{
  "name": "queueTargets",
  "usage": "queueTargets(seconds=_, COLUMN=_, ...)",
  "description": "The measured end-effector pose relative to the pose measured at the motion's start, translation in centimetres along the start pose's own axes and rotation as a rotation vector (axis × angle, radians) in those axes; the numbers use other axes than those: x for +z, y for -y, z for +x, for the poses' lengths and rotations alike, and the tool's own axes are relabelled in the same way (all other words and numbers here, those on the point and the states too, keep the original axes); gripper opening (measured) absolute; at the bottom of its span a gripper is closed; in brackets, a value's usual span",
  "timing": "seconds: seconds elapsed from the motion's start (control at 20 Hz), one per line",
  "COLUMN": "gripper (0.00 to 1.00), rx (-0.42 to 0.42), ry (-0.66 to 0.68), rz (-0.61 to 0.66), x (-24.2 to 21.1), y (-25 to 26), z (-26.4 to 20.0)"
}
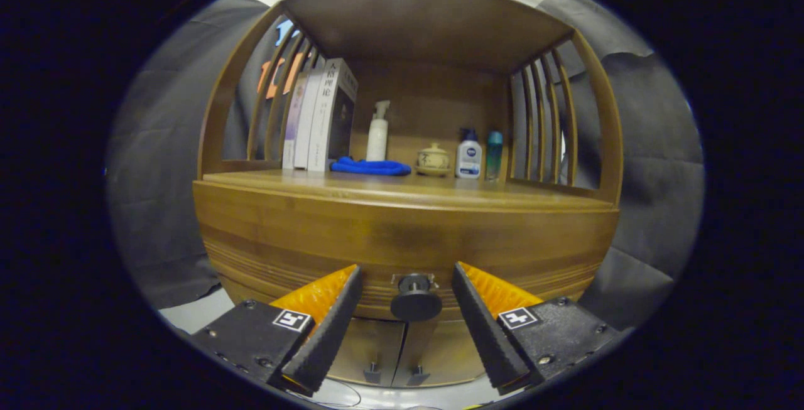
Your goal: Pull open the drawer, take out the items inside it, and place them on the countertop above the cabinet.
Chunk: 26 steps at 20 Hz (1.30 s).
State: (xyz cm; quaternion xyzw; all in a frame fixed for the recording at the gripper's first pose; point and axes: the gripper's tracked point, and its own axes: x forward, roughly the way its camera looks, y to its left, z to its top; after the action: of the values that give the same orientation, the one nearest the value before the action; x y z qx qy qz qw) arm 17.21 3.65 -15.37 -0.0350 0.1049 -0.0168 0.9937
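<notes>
A wooden cabinet fills the view, its drawer front (402, 240) closed flush under the countertop (402, 187). A round dark knob (415, 300) sticks out from the drawer's lower middle. My gripper (407, 272) is open, one finger on each side of the knob with a gap to both. What lies in the drawer is hidden behind its front.
On the countertop stand several books (320, 115) at the left, a blue cloth (370, 166), a white pump bottle (377, 134), a small lidded pot (433, 160), a lotion bottle (469, 156) and a teal bottle (494, 154). Slatted sides and a top shelf enclose it. Two small cabinet doors (402, 350) sit below the drawer.
</notes>
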Motion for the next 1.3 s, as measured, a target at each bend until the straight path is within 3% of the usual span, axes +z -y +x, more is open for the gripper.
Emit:
queueTargets(seconds=0.2, gripper=0.79, rx=-0.035, ry=-0.010, rz=0.005, x=-0.2, y=0.6, z=0.8)
queueTargets(seconds=0.25, gripper=0.72, rx=-0.036, ry=-0.005, rz=0.018, x=-0.2, y=0.7, z=1.0)
queueTargets(seconds=0.55, gripper=0.46, rx=-0.012, ry=-0.006, rz=0.034, x=-0.2, y=1.1, z=0.6)
queueTargets(seconds=0.95, gripper=0.36, rx=-0.004, ry=-0.029, rz=0.041, x=-0.2, y=1.2, z=0.4)
queueTargets(seconds=1.3, gripper=0.34, rx=0.014, ry=-0.039, rz=0.051, x=-0.5, y=1.3, z=-1.3)
